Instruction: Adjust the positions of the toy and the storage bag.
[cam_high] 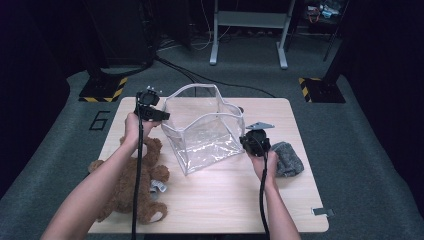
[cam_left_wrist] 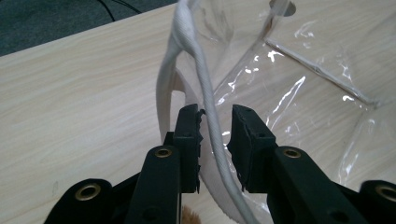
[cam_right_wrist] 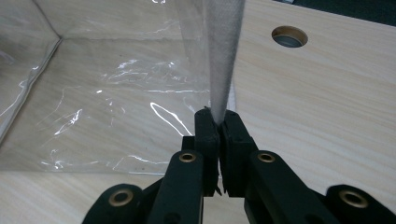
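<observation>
The clear plastic bag (cam_high: pixel 205 130) stands open mid-table (cam_high: pixel 210 200), and I hold it by its white fabric rim so the mouth stays wide, presumably for filling. My right tongs (cam_right_wrist: pixel 217 122) are clamped tight on the rim at the bag's right side. My left tongs (cam_left_wrist: pixel 215 122) straddle the rim at the left, narrowed but with a gap showing beside the trim. A brown teddy bear (cam_high: pixel 131 185) lies at my left forearm, a grey cloth (cam_high: pixel 288 158) by my right. The table is pale wood on dark carpet.
</observation>
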`<state>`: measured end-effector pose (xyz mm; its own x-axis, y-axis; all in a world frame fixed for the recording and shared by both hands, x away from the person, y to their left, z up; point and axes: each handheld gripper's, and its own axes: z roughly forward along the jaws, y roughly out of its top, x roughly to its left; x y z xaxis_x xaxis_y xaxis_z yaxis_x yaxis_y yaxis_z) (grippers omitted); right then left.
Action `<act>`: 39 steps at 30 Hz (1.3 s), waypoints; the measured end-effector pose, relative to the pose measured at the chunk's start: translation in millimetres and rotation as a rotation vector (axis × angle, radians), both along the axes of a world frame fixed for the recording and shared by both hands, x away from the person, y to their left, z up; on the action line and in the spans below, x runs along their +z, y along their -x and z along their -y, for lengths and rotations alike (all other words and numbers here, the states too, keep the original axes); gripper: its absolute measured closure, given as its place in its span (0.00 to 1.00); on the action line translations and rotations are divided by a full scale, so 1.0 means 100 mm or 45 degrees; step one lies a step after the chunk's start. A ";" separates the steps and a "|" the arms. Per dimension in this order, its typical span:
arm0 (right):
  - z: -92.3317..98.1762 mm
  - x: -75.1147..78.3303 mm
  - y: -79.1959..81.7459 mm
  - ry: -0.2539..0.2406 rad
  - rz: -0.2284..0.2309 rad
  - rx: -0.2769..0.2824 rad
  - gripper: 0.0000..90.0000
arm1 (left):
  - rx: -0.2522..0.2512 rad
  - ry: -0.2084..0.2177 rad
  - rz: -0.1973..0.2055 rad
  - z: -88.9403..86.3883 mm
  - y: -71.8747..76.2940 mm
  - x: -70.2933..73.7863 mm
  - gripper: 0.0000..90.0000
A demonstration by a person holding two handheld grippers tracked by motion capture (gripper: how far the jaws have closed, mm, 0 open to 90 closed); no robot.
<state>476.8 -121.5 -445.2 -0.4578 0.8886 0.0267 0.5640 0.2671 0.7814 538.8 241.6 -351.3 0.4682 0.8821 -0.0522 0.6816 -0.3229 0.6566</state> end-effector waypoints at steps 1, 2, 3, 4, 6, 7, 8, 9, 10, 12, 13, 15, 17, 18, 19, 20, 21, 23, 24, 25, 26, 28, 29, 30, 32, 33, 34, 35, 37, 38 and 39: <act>0.01 0.00 0.03 -0.002 0.002 0.000 0.97 | 0.016 0.017 0.003 0.01 -0.01 0.00 0.81; 0.02 -0.01 0.06 0.000 0.003 0.004 0.97 | 0.011 0.012 0.006 0.02 -0.03 0.01 0.81; 0.02 -0.01 0.09 -0.001 0.007 0.000 0.97 | 0.017 0.016 0.010 0.03 -0.04 0.02 0.81; 0.02 -0.01 0.14 -0.006 0.003 -0.007 0.97 | 0.008 0.008 0.013 0.03 -0.05 0.03 0.82; 0.03 -0.01 0.20 0.002 0.007 -0.005 0.97 | 0.007 0.000 0.021 0.06 -0.07 0.03 0.82; 0.04 -0.01 0.24 -0.002 0.008 -0.010 0.97 | -0.008 -0.004 0.012 0.08 -0.09 0.03 0.83; 0.04 -0.01 0.24 -0.002 0.008 -0.010 0.97 | -0.008 -0.004 0.012 0.08 -0.09 0.03 0.83; 0.06 -0.01 0.31 -0.005 0.003 -0.016 0.97 | -0.001 0.002 0.010 0.10 -0.09 0.02 0.83; 0.06 -0.01 0.35 -0.011 0.003 -0.020 0.97 | -0.003 0.011 -0.003 0.11 -0.09 0.01 0.83; 0.06 -0.01 0.41 -0.006 0.006 -0.026 0.97 | -0.009 0.015 -0.007 0.13 -0.07 0.00 0.76; 0.06 -0.01 0.44 -0.010 0.004 -0.034 0.97 | -0.008 0.022 -0.007 0.13 -0.05 -0.01 0.73; 0.06 -0.02 0.47 -0.007 0.012 -0.032 0.97 | -0.004 0.029 -0.016 0.13 0.00 0.01 0.58; 0.06 -0.02 0.49 -0.004 0.018 -0.033 0.96 | -0.009 0.016 -0.011 0.12 0.07 0.03 0.54; 0.06 -0.02 0.49 -0.008 0.014 -0.036 0.96 | -0.027 -0.001 -0.014 0.11 0.09 0.04 0.52; 0.05 -0.02 0.49 -0.007 0.011 -0.037 0.96 | -0.020 0.010 -0.030 0.11 0.12 0.04 0.51; 0.05 -0.02 0.48 -0.003 0.019 -0.039 0.95 | -0.025 -0.005 -0.034 0.11 0.14 0.04 0.50; 0.04 -0.01 0.48 -0.004 0.027 -0.036 0.92 | -0.029 -0.011 -0.050 0.11 0.16 0.04 0.50; 0.04 0.03 0.48 -0.011 0.049 -0.042 0.88 | -0.056 -0.018 -0.067 0.10 0.18 0.03 0.60; 0.04 0.05 0.48 -0.009 0.058 -0.047 0.88 | -0.080 -0.018 -0.073 0.09 0.18 0.03 0.71; 0.03 0.07 0.47 -0.006 0.063 -0.037 0.89 | -0.084 -0.029 -0.080 0.09 0.18 0.02 0.77; 0.02 0.08 0.46 -0.003 0.059 -0.038 0.92 | -0.095 -0.037 -0.090 0.09 0.17 0.01 0.82; 0.00 0.08 0.44 0.016 0.060 -0.018 0.96 | -0.105 -0.056 -0.083 0.10 0.16 0.01 0.89; -0.01 0.09 0.45 0.022 0.054 -0.020 0.97 | -0.103 -0.051 -0.081 0.10 0.15 0.00 0.92; -0.01 0.09 0.47 0.035 0.056 -0.021 0.97 | -0.105 -0.063 -0.077 0.11 0.14 0.00 0.94; -0.01 0.09 0.49 0.031 0.059 -0.014 0.97 | -0.103 -0.072 -0.075 0.13 0.12 -0.01 0.96; -0.01 0.09 0.51 0.021 0.057 -0.020 0.97 | -0.107 -0.080 -0.076 0.13 0.10 -0.01 0.96; 0.00 0.09 0.52 0.024 0.057 -0.017 0.97 | -0.102 -0.074 -0.077 0.14 0.08 0.00 0.97; 0.00 0.09 0.54 0.019 0.060 -0.015 0.97 | -0.098 -0.071 -0.079 0.14 0.06 0.00 0.97; 0.00 0.09 0.58 0.006 0.056 -0.010 0.97 | -0.095 -0.066 -0.085 0.14 -0.03 0.01 0.97; 0.00 0.09 0.58 0.006 0.056 -0.010 0.97 | -0.095 -0.066 -0.085 0.14 -0.03 0.01 0.97; 0.00 0.08 0.64 0.003 0.063 -0.005 0.97 | -0.092 -0.061 -0.083 0.14 -0.06 0.02 0.97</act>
